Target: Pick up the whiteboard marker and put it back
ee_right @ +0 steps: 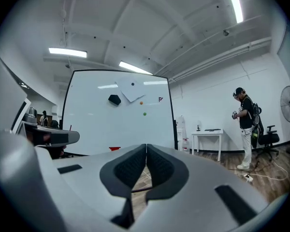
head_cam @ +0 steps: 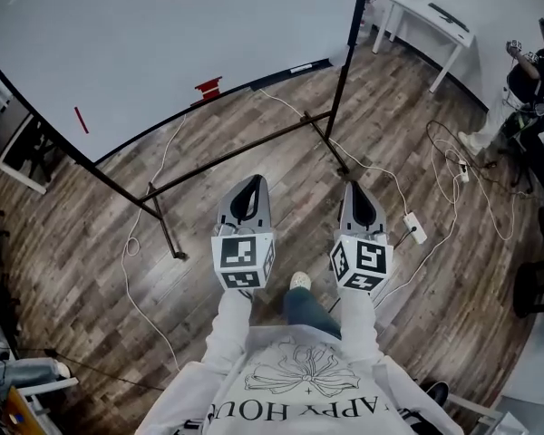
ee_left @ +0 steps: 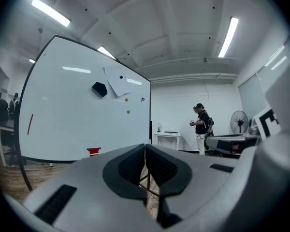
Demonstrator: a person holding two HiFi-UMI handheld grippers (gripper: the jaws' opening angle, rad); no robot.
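Note:
A large whiteboard on a black stand rises ahead of me. A thin red stick, probably the marker, lies against the board's lower left; the left gripper view shows the marker too. A small red object sits on the board's bottom ledge. My left gripper and right gripper are held side by side over the wooden floor, well short of the board. Both point at the board and are shut with nothing between the jaws, as the left gripper and right gripper show in their own views.
The stand's black legs and crossbar cross the floor between me and the board. Cables and a white power strip lie at the right. A white table and a person stand at the far right. A black eraser sticks to the board.

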